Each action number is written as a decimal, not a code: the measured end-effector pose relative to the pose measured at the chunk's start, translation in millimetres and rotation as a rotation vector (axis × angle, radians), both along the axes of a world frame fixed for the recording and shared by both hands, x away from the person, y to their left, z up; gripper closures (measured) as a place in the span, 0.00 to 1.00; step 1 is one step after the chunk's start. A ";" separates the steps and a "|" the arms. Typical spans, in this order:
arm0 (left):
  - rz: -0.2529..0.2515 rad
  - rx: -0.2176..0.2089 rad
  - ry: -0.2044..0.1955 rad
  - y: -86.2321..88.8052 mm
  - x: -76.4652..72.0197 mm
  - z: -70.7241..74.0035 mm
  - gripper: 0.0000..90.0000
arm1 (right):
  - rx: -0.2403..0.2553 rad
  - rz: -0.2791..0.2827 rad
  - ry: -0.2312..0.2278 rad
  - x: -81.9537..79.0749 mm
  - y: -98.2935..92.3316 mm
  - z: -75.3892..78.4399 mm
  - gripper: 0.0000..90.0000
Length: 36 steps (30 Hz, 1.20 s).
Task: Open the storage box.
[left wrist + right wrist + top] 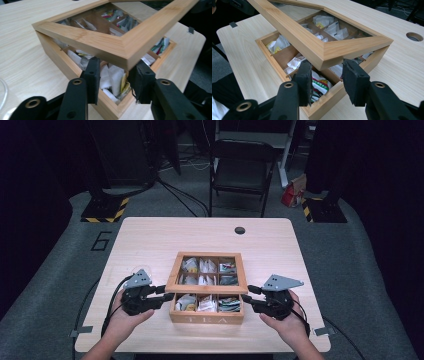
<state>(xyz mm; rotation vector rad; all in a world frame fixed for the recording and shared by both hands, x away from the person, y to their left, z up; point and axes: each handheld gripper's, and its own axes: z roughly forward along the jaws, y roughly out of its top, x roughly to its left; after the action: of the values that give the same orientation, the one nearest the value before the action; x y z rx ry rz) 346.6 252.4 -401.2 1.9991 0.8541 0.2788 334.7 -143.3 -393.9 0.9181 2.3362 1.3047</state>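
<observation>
The counter (pixel 150 240) is a pale wooden top, and near its front edge stands the tea box (pixel 206 312), a wooden box divided into compartments full of tea bags (pixel 320 83). Its lid (pixel 207 288), a wooden frame with a clear pane, is raised at the front while its back edge stays low on the box, so it stands tilted, probably because both sides are lifted together to keep it level and not twist it.

The left hand-held gripper (pixel 165 295) holds the left front corner of the lid; in the left gripper view its two jaws stand on both sides of that corner and seem to press on it. The right hand-held gripper (pixel 250 295) does the same at the right front corner, with its jaws narrow around the frame.

Some things are hard to tell. The pads are partly hidden under the frame, so the exact contact is not clear. I cannot see any hinge. The print on the tea bags is too small to read.
</observation>
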 end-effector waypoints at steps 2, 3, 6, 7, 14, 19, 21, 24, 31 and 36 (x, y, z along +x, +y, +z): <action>0.012 -0.009 -0.002 0.7 3.7 -0.5 0.65 | 0.006 0.004 -0.007 1.4 -0.4 1.6 0.66; 0.019 -0.010 -0.004 1.0 5.7 -0.8 0.64 | 0.010 0.002 -0.003 1.5 -0.8 2.4 0.66; 0.028 -0.001 -0.016 1.6 9.9 0.5 0.63 | 0.025 0.000 -0.007 4.1 -1.3 5.8 0.66; 0.033 0.002 -0.018 1.5 11.1 1.5 0.62 | 0.029 -0.003 -0.004 4.4 -1.4 6.8 0.66; 0.039 -0.006 -0.064 2.9 18.6 6.4 0.56 | 0.038 -0.007 -0.007 8.9 -1.9 15.5 0.66; 0.015 -0.006 -0.074 3.2 19.8 8.1 0.56 | 0.036 -0.004 -0.007 11.4 -1.8 18.1 0.66; 0.011 -0.008 -0.082 1.9 19.1 9.6 0.56 | 0.034 -0.007 -0.002 11.6 -1.4 19.5 0.66; 0.012 0.013 -0.109 -0.1 19.2 13.6 0.55 | 0.035 -0.008 -0.004 13.0 -1.4 21.7 0.66; 0.017 -0.005 -0.121 -0.3 25.1 22.0 0.54 | 0.050 -0.007 -0.005 19.7 -2.6 30.2 0.66; 0.017 -0.002 -0.123 -1.6 30.5 30.4 0.55 | 0.051 -0.004 -0.006 26.3 -2.6 38.2 0.66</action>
<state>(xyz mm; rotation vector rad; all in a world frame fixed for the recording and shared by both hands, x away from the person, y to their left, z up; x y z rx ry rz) 377.1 250.8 -370.8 1.9519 0.7933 0.4058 361.0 -145.9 -355.7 0.9328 2.3052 1.3696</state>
